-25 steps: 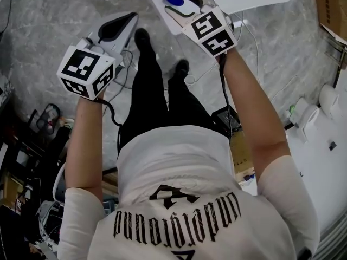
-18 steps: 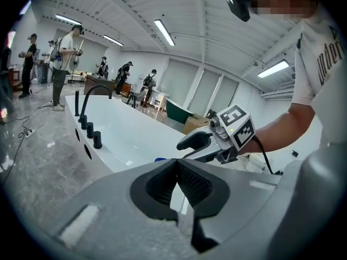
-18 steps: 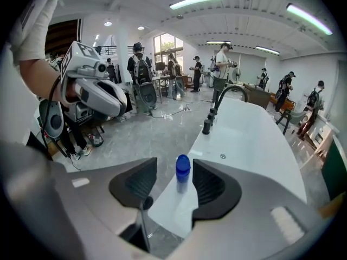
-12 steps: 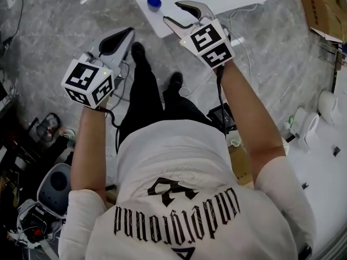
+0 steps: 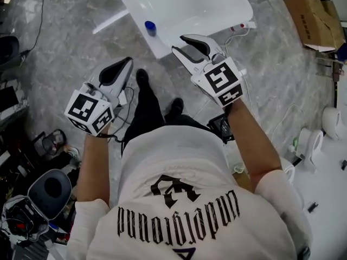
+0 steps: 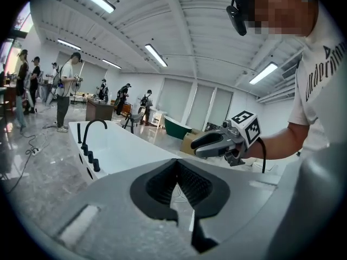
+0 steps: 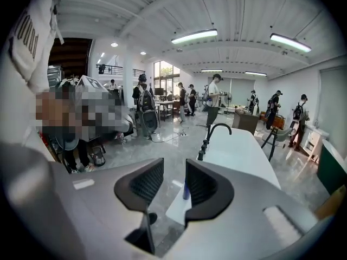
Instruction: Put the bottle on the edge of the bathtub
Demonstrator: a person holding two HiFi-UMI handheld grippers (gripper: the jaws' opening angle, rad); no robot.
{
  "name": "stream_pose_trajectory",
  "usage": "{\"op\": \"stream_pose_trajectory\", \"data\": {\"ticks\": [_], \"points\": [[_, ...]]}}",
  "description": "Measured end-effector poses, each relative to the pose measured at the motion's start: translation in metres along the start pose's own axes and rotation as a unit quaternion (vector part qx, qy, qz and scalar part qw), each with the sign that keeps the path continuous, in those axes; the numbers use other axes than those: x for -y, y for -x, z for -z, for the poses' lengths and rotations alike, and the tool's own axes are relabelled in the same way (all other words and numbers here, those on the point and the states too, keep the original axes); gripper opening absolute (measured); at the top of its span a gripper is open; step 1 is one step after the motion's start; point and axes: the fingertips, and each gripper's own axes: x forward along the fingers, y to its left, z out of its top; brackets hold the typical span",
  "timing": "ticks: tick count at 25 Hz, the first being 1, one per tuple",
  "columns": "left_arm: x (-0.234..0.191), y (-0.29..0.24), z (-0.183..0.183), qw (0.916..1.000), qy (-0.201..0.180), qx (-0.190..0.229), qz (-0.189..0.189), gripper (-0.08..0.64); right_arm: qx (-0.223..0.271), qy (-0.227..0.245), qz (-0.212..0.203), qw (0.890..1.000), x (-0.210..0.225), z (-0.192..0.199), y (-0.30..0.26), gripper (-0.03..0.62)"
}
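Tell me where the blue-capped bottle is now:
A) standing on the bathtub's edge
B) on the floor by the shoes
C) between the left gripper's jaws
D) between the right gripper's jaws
A: the bottle stands on the bathtub rim; the right gripper, its jaws just closed partway, holds nothing.

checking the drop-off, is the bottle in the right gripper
No, the bottle stands on the bathtub edge, clear of the right gripper, whose jaws have just been closing with nothing between them.
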Motion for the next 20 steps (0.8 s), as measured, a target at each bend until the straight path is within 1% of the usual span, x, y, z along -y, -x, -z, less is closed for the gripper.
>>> {"op": "stream_pose_trajectory", "data": {"ticks": [2,9,16,20], "points": [[0.013,0.014,-0.01,1.0,-0.006,0.005,-0.006,0.008,0.011,-0.002,0.0,1.0,-0.006,-0.011,0.023,0.117],[0.054,0.045,-0.044,0.9987,-0.035,0.025,-0.026,0.008,0.044,0.016,-0.017,0.999,-0.026,-0.036,0.087,0.072],[0.075,0.059,-0.083,0.9968,-0.056,0.051,-0.025,0.008,0.082,0.027,-0.003,0.996,-0.029,-0.069,0.118,0.021],[0.073,0.06,-0.101,0.996,-0.063,0.059,-0.023,0.008,0.087,0.027,-0.004,0.996,-0.028,-0.082,0.12,0.006]]}}
